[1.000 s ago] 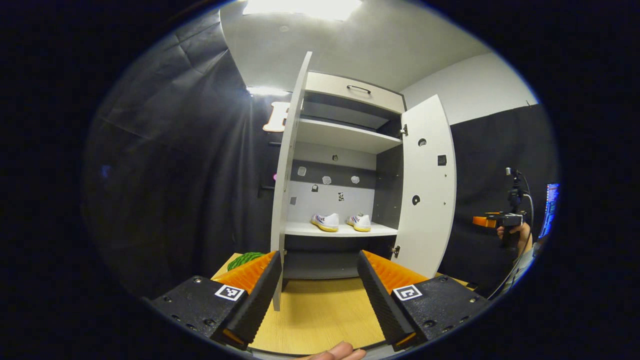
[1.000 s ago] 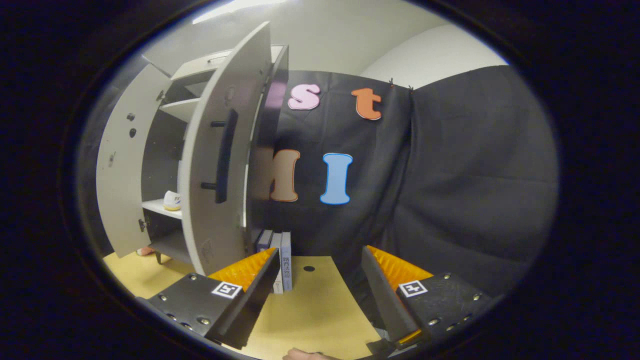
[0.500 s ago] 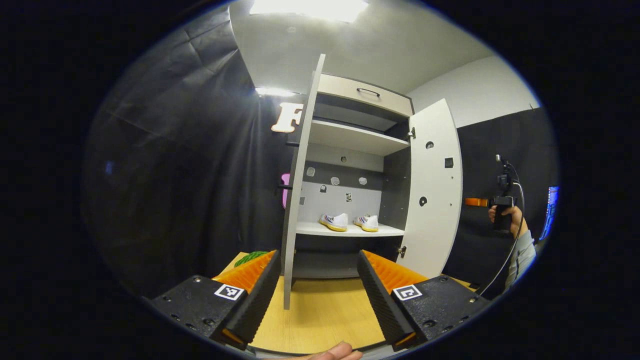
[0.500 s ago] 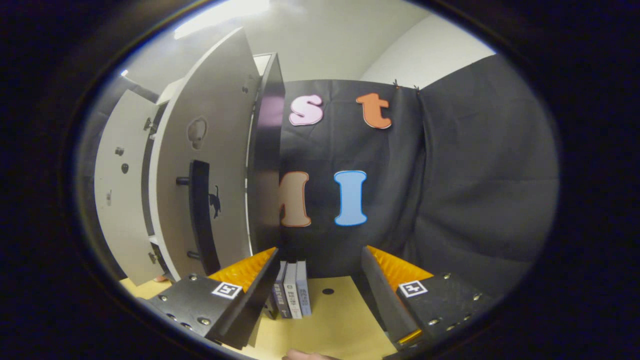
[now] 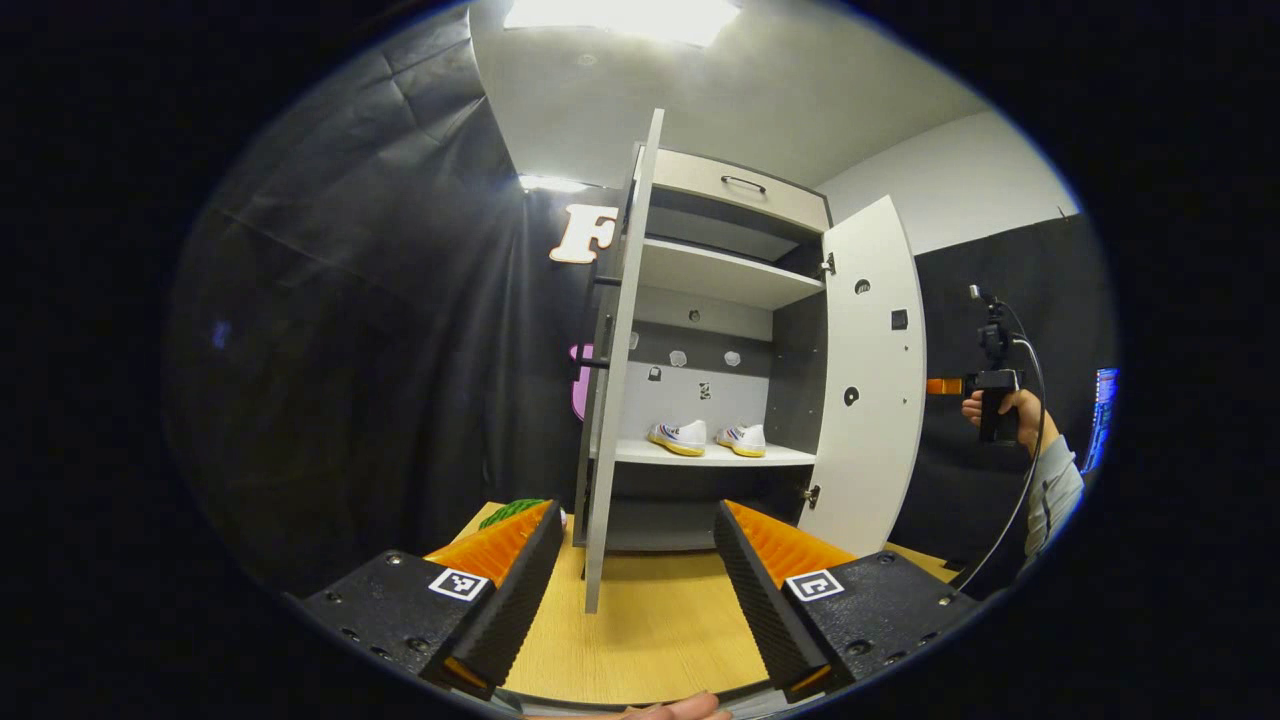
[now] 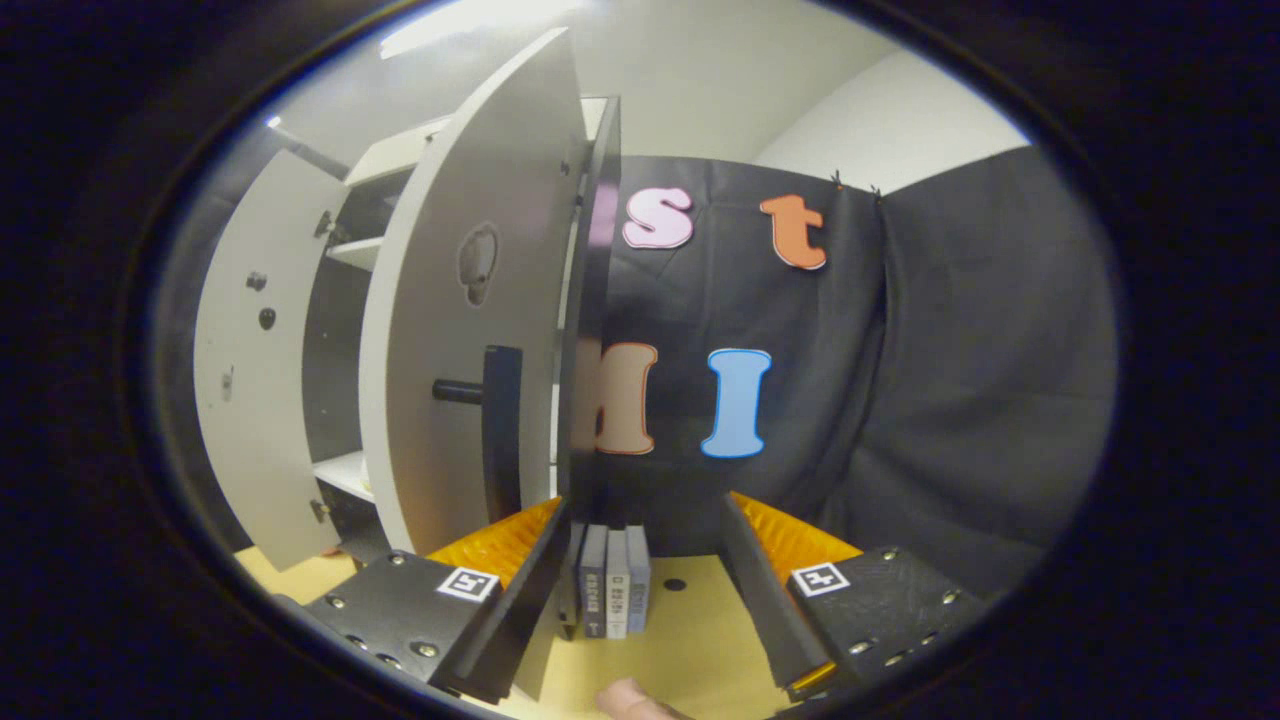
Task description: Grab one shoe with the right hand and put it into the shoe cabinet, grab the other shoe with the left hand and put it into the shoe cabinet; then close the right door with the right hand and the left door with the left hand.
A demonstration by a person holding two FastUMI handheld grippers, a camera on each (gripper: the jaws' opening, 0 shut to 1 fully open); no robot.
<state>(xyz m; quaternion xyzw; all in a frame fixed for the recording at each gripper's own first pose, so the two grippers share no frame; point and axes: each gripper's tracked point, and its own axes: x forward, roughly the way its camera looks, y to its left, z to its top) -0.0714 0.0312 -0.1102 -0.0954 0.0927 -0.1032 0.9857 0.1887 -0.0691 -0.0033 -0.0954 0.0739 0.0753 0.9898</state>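
Closing right door [image 6: 470, 330] of shoe cabinet [image 5: 720, 300]: outer face pushed near handle [image 6: 500, 430], swept steadily toward the hinge side without clipping books [image 6: 610, 580] on tabletop [image 5: 650, 630]. Right gripper [image 6: 640, 590] jaws wide apart, holding nothing, left finger just beside the door's lower edge; left gripper [image 5: 635, 590] jaws equally spread, empty, facing left door [image 5: 620, 350]. Both shoes [image 5: 705, 438] resting side by side on shelf [image 5: 700, 456].

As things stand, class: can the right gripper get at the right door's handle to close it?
Probably yes. The right gripper is open, and the black handle on the right door faces it with nothing between them.
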